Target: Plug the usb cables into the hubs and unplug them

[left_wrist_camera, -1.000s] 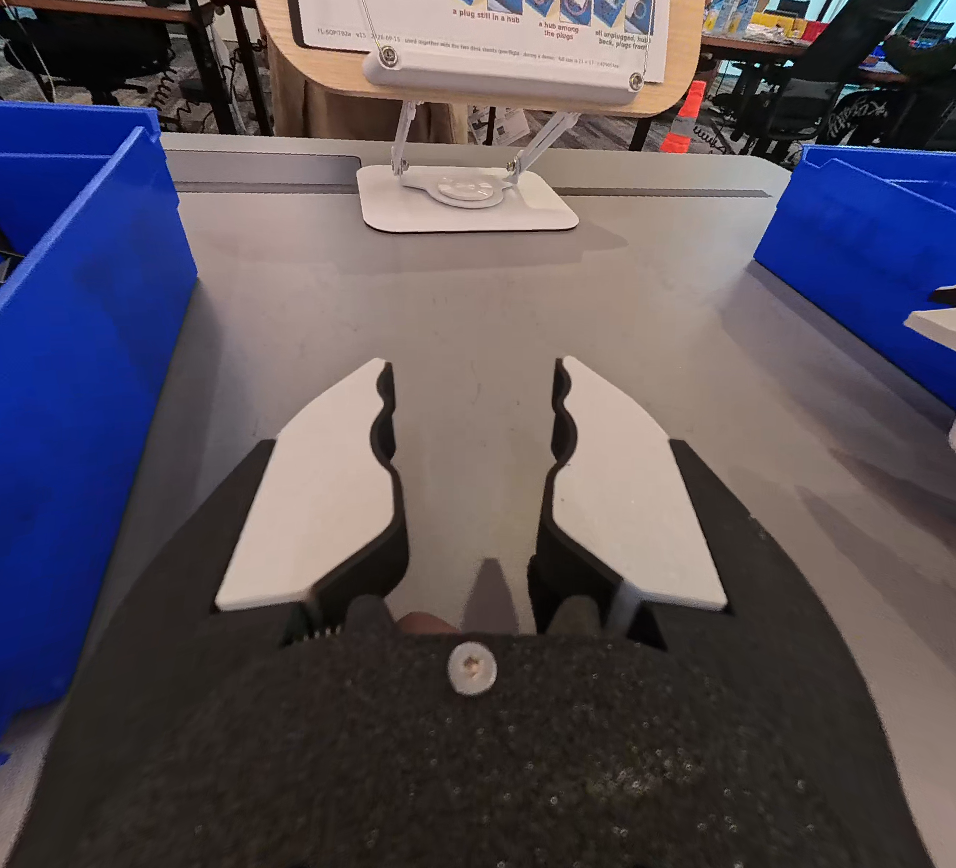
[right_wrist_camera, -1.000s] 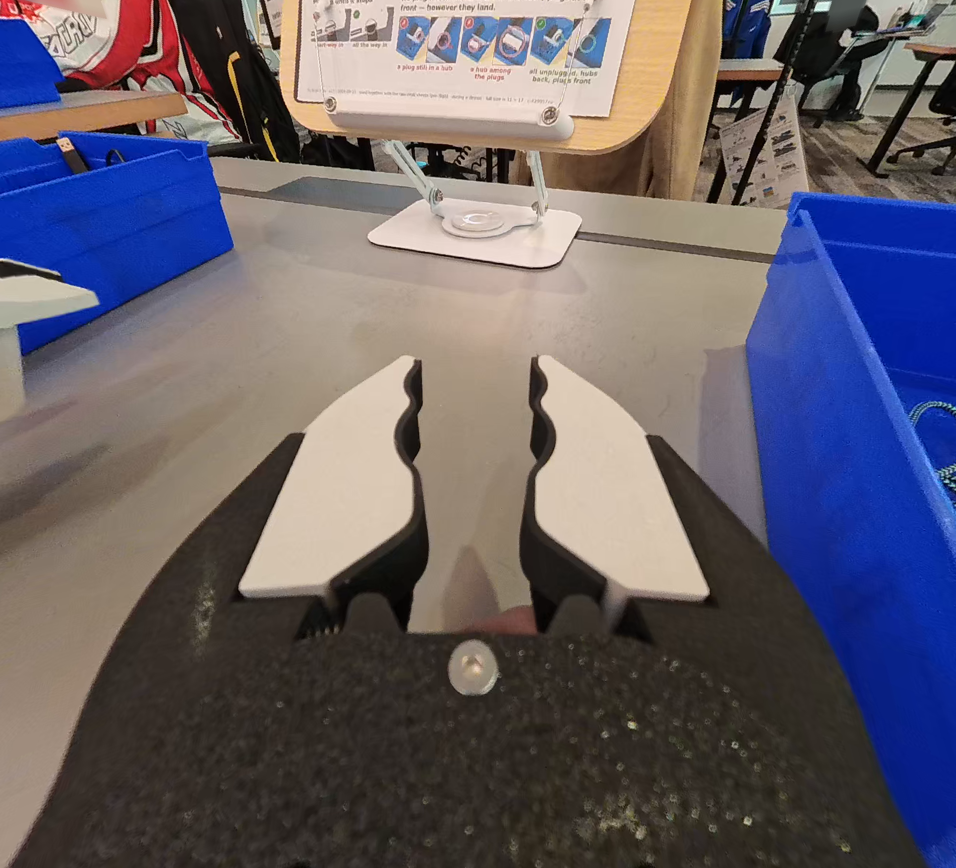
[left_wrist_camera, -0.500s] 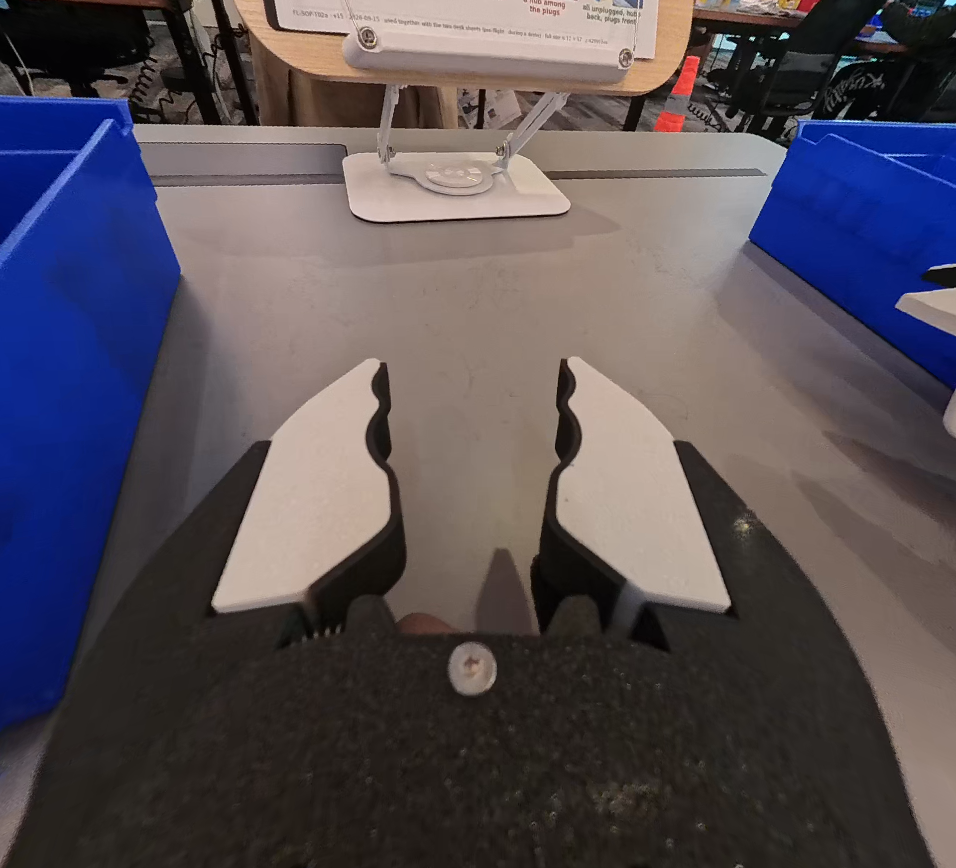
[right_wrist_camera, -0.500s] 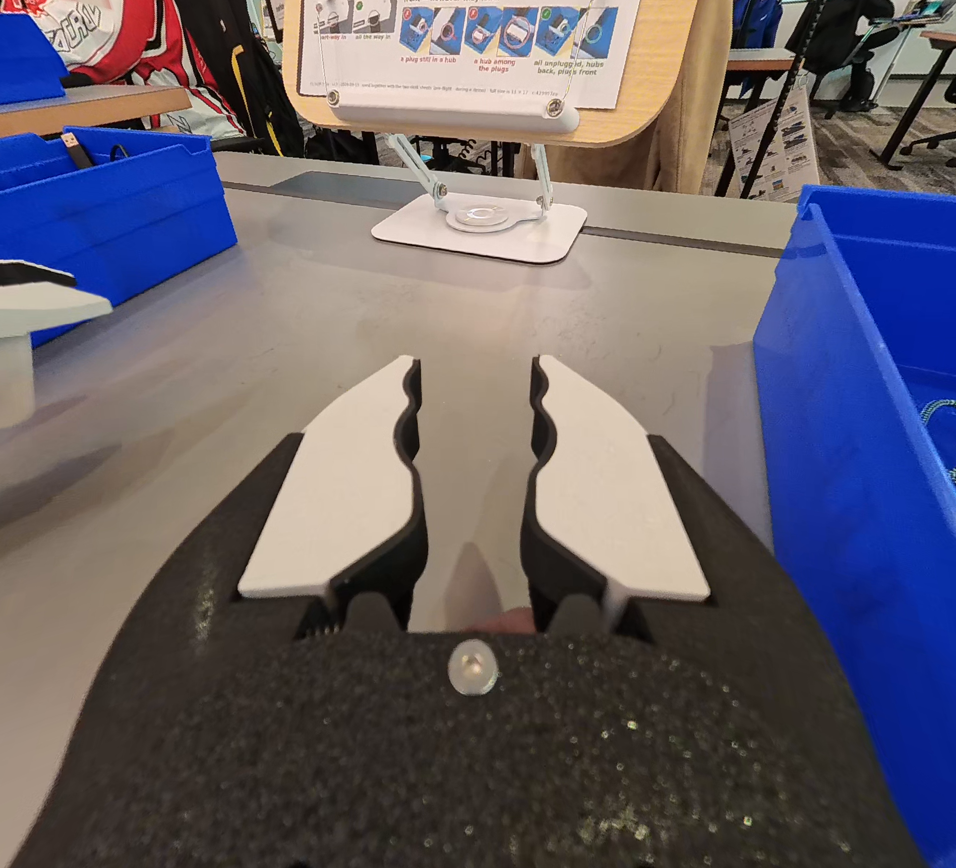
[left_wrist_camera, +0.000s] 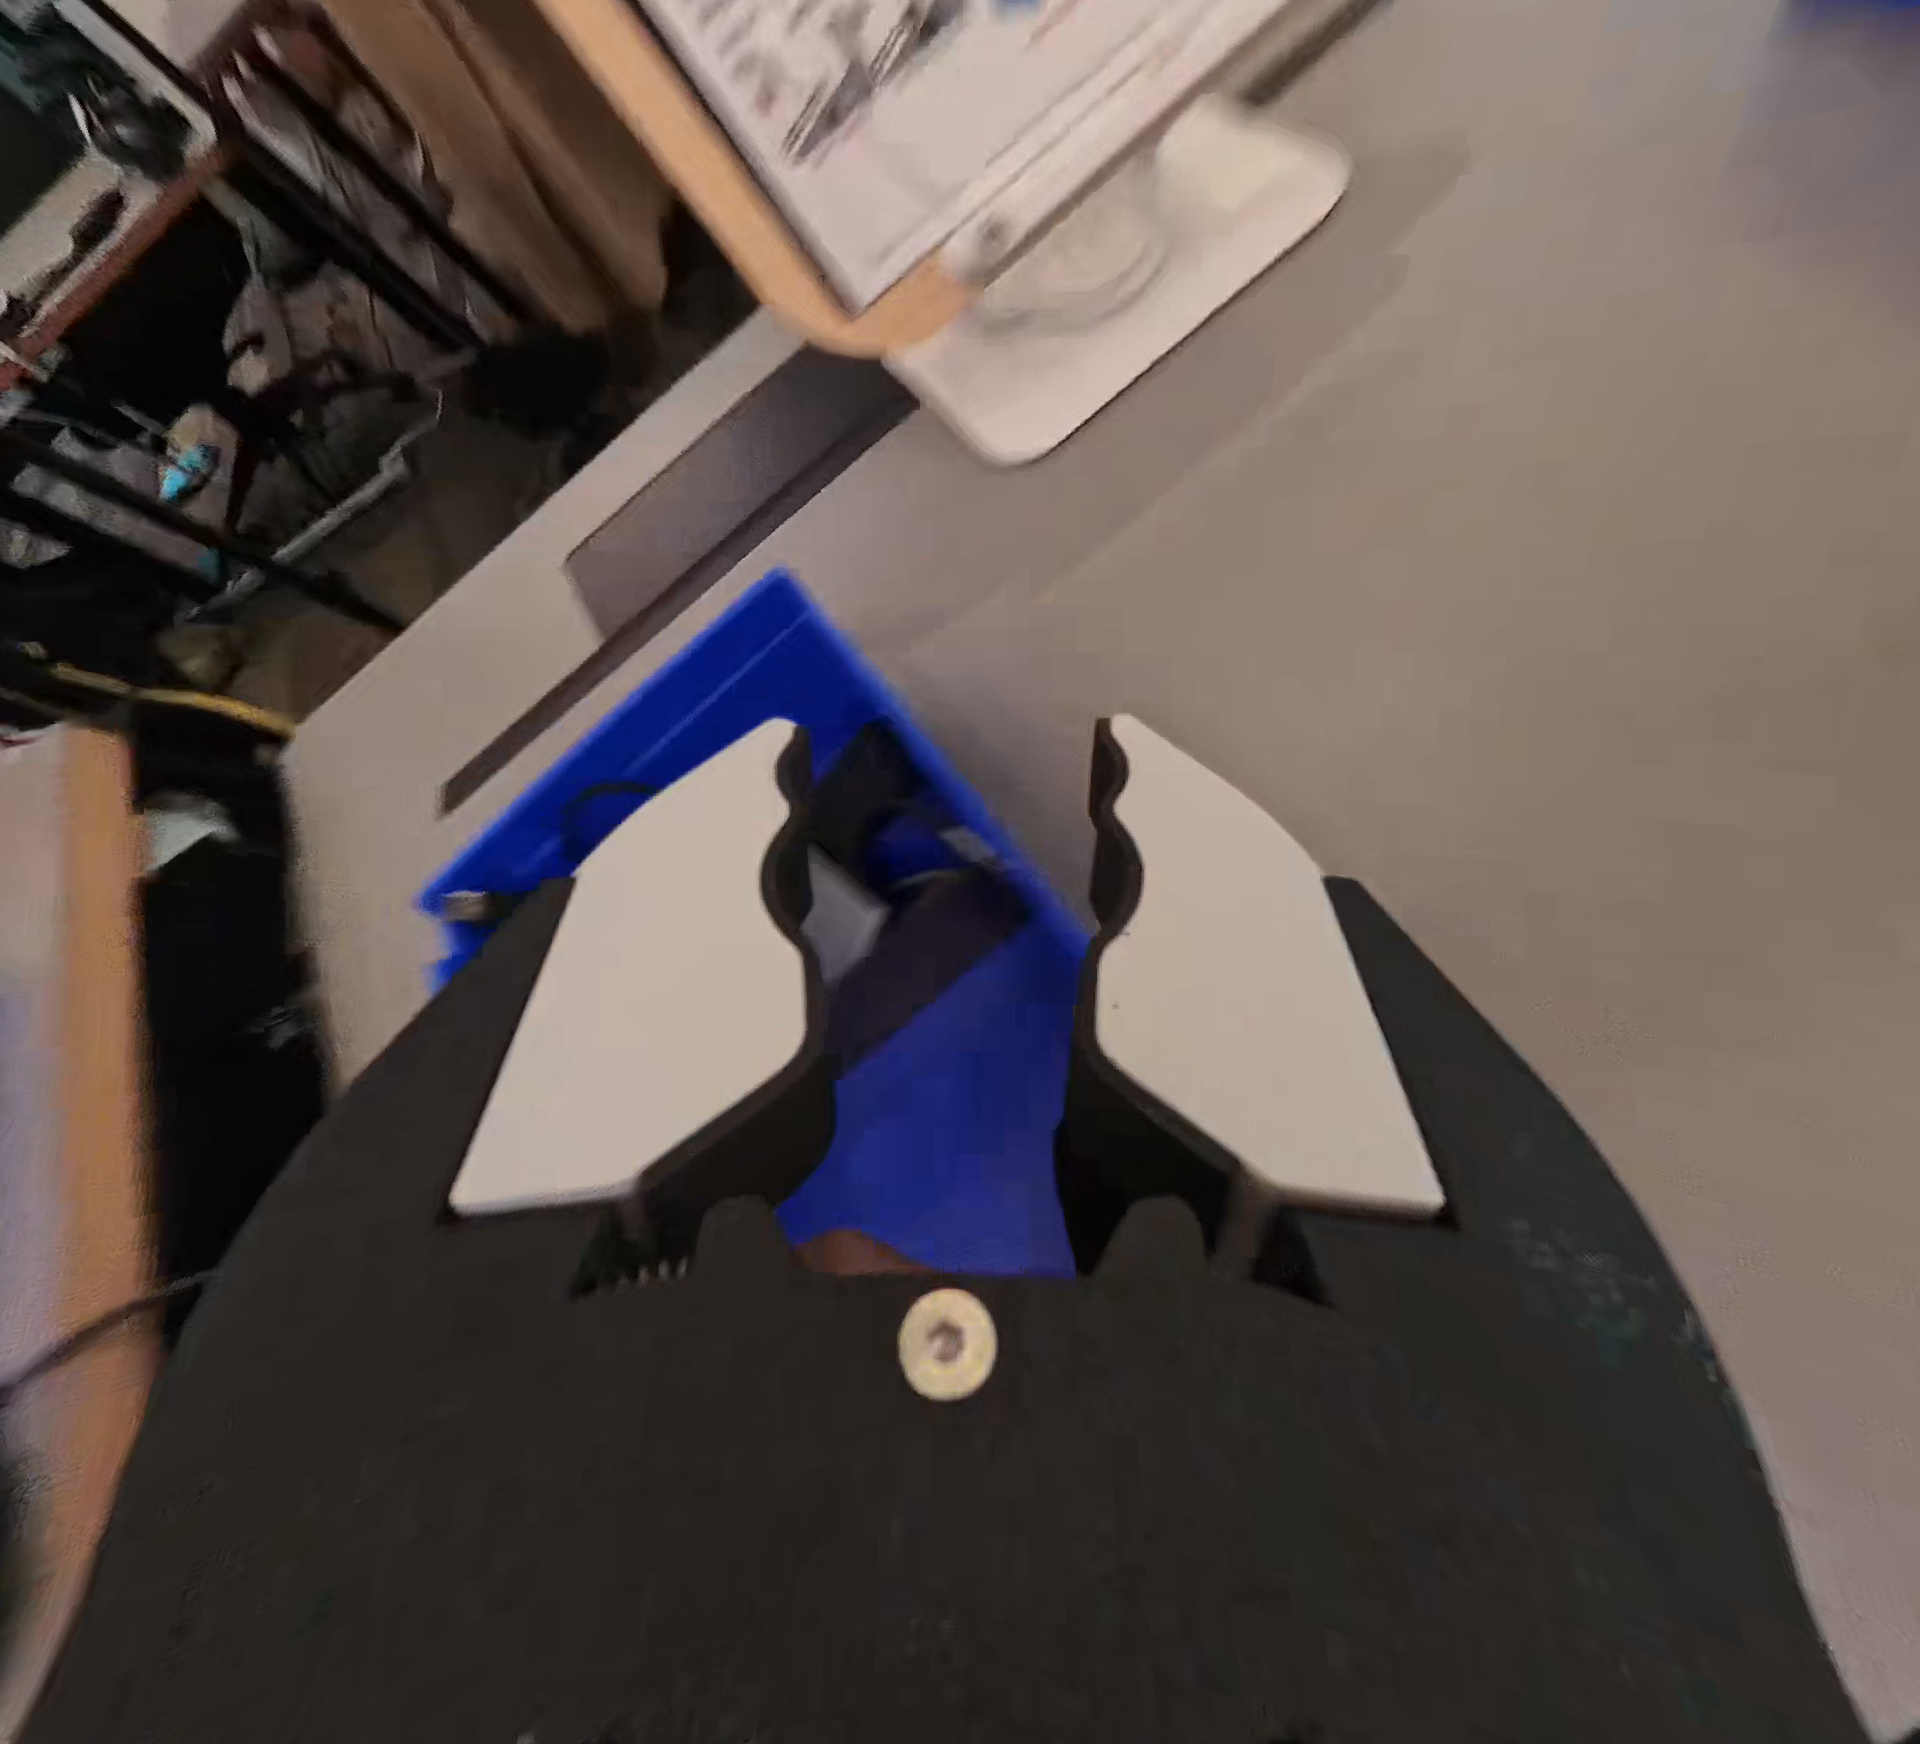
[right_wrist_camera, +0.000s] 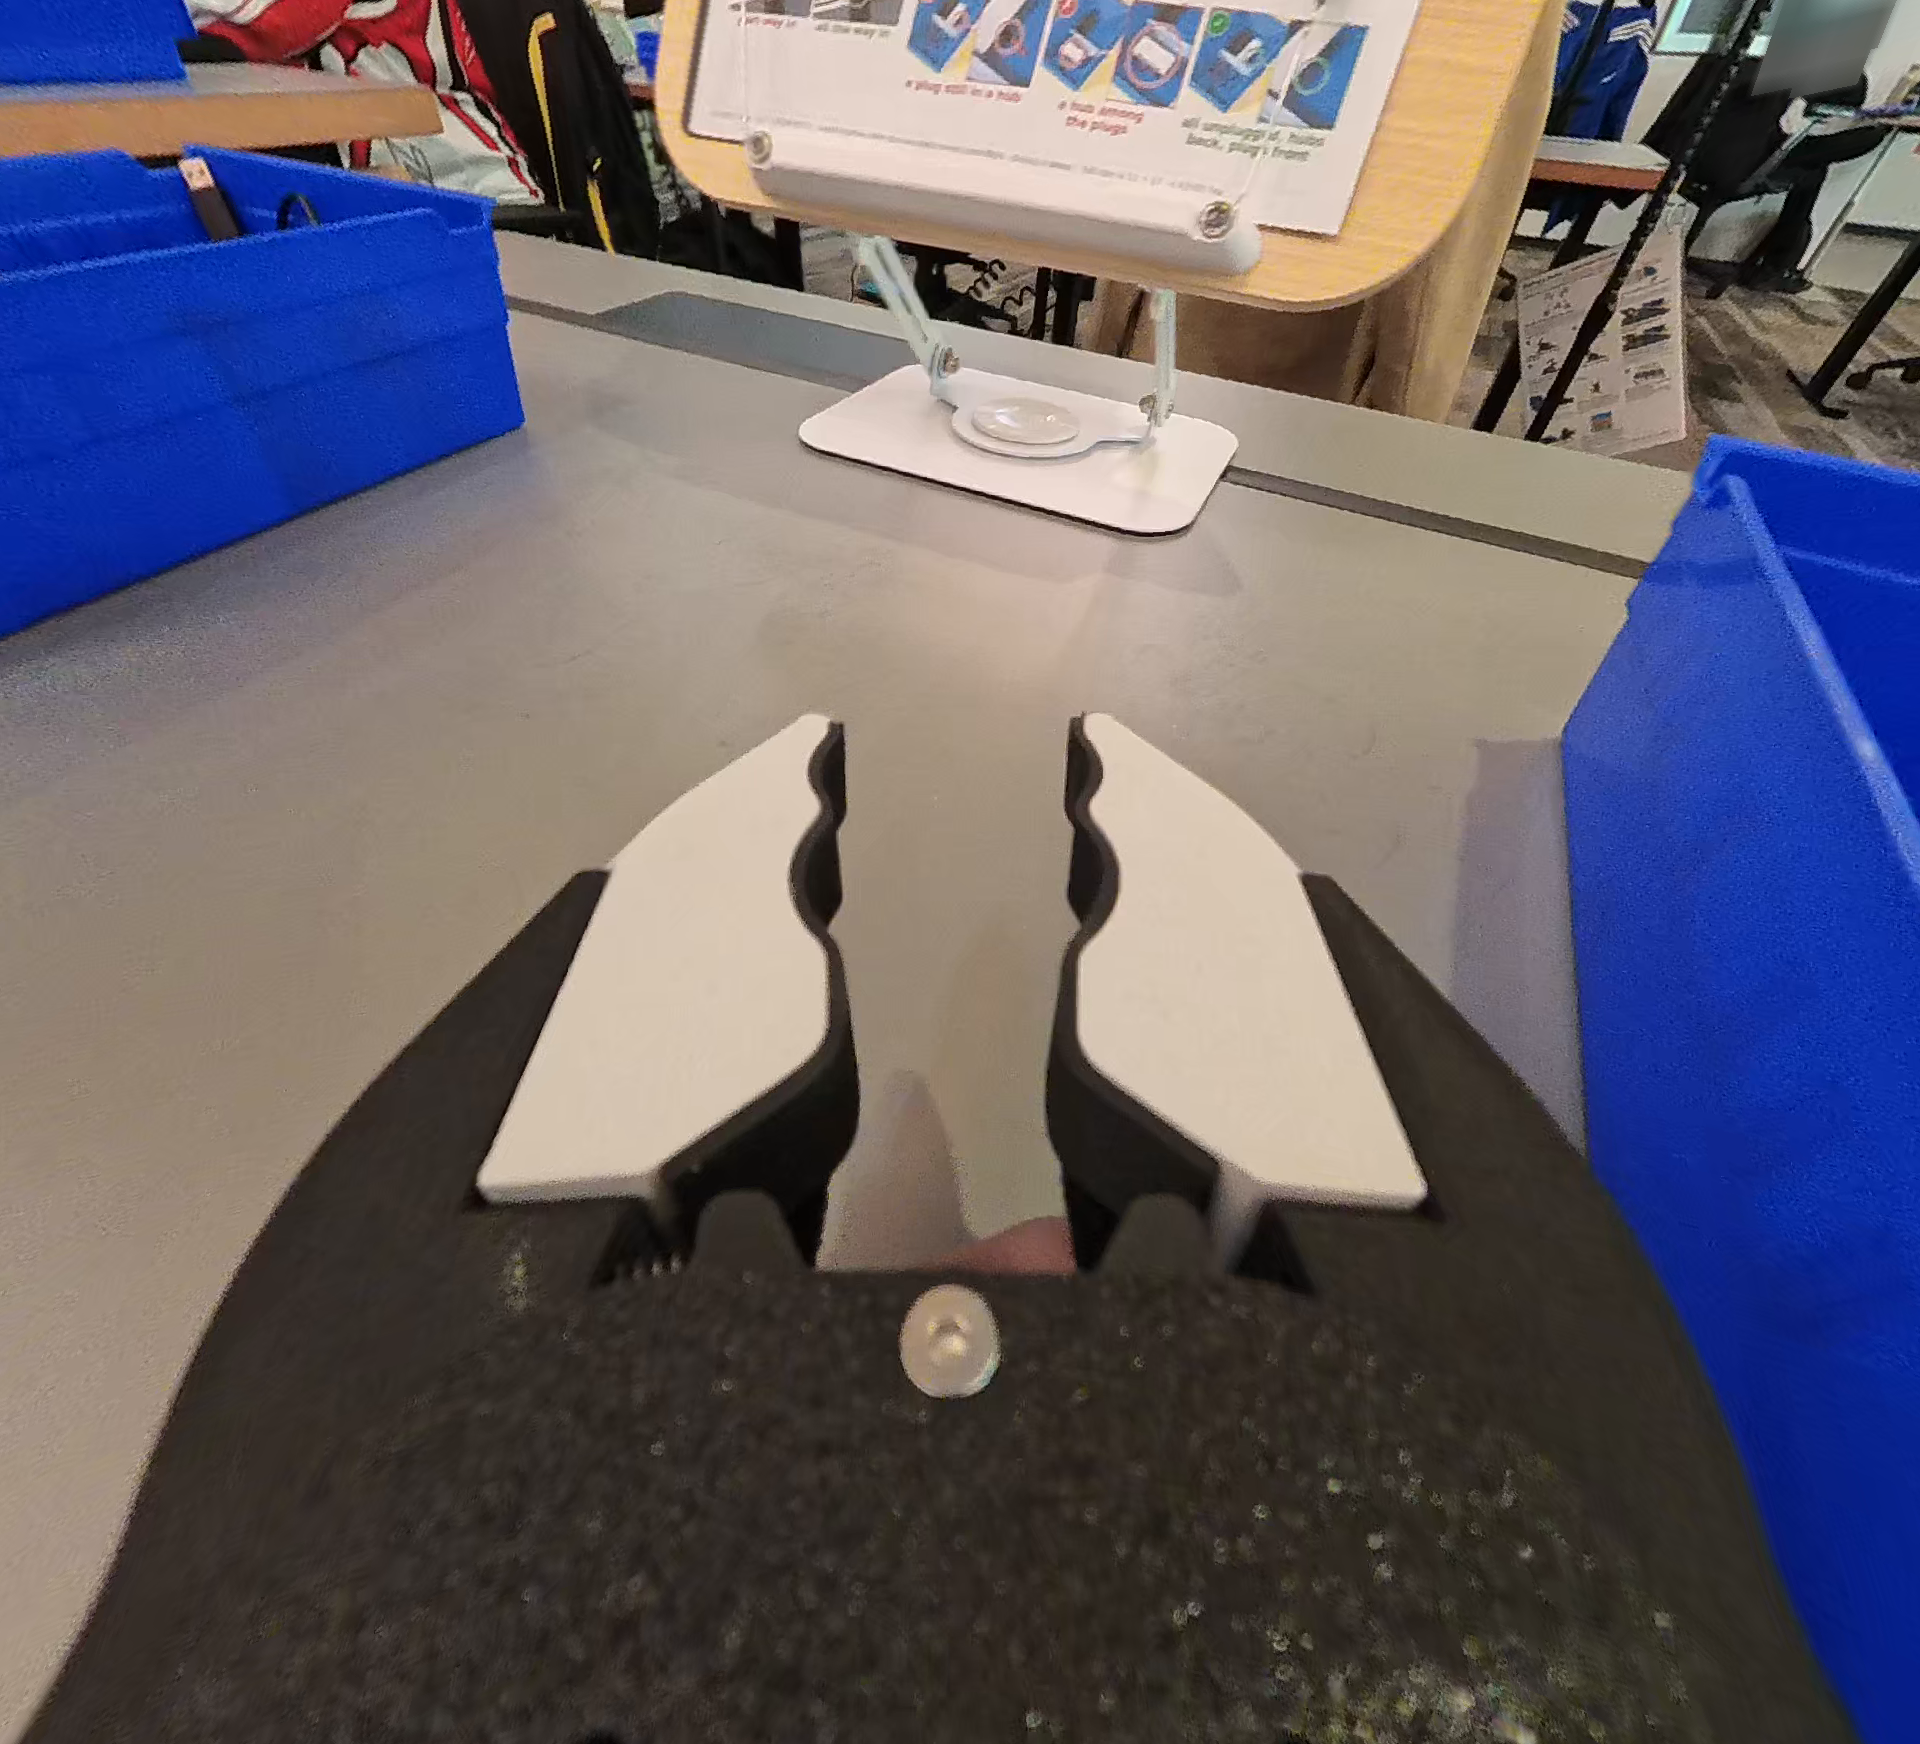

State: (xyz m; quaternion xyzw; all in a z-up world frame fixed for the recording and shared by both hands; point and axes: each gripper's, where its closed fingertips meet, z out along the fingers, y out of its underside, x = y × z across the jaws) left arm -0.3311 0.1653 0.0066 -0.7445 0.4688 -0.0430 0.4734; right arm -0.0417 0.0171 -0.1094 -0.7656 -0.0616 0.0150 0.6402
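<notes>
We hold the left gripper (left_wrist_camera: 940,759) with fingers apart and bare, tilted over the left blue bin (left_wrist_camera: 727,666), where dark cables (left_wrist_camera: 894,821) lie. Our right gripper (right_wrist_camera: 954,738), likewise apart and bare, hovers over the grey table (right_wrist_camera: 416,707), the instruction stand (right_wrist_camera: 1018,447) beyond.

— What colour are the bins beside the instruction stand (right_wrist_camera: 1049,32)?

— Both solid blue: the bin left of the stand (right_wrist_camera: 239,364) and the bin right of it (right_wrist_camera: 1756,863). The stand's board is pale wood, its sheet white with blue picture tiles and red and black print, its base (right_wrist_camera: 1023,447) white.

— And the table (right_wrist_camera: 520,759) under the stand?

— Plain grey, with a darker grey strip behind the stand's base.

— The right gripper (right_wrist_camera: 954,733)?

— White finger plates with black inner pads, on a speckled black body with a silver screw. The left gripper (left_wrist_camera: 945,749) has the same colours.

— Behind the stand, to its left?

— A garment (right_wrist_camera: 343,1) in red, white and black.
</notes>
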